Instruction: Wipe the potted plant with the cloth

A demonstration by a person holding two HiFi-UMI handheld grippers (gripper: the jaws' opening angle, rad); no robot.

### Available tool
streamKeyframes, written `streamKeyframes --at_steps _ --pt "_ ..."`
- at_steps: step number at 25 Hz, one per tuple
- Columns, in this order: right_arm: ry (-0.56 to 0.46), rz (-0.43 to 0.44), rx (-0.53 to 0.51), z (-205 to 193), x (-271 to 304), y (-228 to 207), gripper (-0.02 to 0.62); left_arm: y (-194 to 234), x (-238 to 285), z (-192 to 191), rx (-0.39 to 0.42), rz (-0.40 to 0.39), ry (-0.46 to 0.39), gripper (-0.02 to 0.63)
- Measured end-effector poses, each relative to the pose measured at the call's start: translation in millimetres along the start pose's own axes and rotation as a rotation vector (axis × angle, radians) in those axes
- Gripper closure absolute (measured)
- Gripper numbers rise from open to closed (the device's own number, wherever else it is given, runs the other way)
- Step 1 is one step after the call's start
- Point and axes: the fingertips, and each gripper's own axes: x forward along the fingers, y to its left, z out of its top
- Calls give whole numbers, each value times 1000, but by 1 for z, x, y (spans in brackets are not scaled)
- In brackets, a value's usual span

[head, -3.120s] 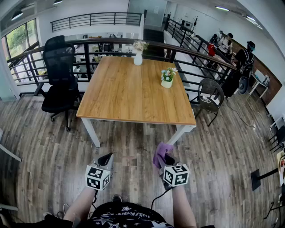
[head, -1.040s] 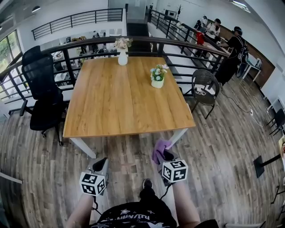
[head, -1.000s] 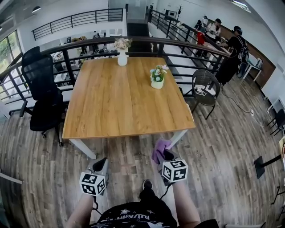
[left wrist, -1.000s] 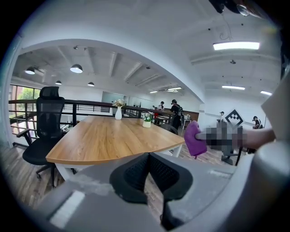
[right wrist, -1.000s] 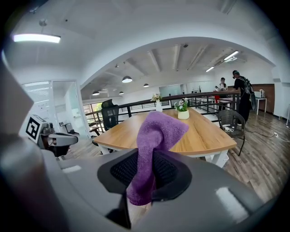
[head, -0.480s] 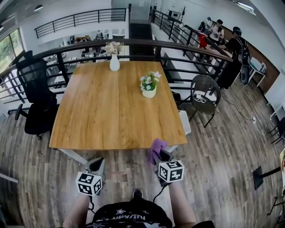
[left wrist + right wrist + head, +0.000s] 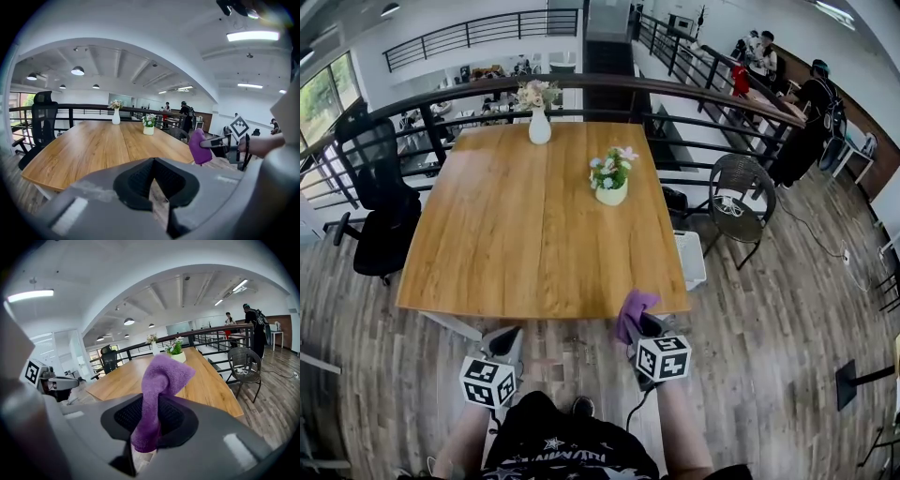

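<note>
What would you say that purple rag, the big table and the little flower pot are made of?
The purple cloth looks like soft microfibre or terry: fuzzy matte nap, limp folds. The table top seems to be wood or wood-look laminate, satin, with visible grain and plank seams. The small pot appears to be glazed ceramic or plastic, pale and smooth; it is too small to tell which.

A square wooden table (image 7: 516, 234) stands on the grey-brown plank floor (image 7: 769, 309). Two things rest on its top, well apart. A small potted plant (image 7: 610, 180) in a pale pot sits right of centre, and a white vase (image 7: 539, 125) stands at the far edge, holding what seem to be pale flowers.
</note>
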Motion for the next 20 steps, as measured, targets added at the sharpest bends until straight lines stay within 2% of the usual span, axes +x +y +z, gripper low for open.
streamKeyframes --at_steps 6,12,20 --pt "19 13 10 0 11 -5 509 6 17 10 4 -1 10 606" --pt "15 -54 15 18 22 -42 509 12 63 29 11 -50 3 606" --pt "-4 -129 36 67 62 -89 509 39 141 80 40 -118 -21 606"
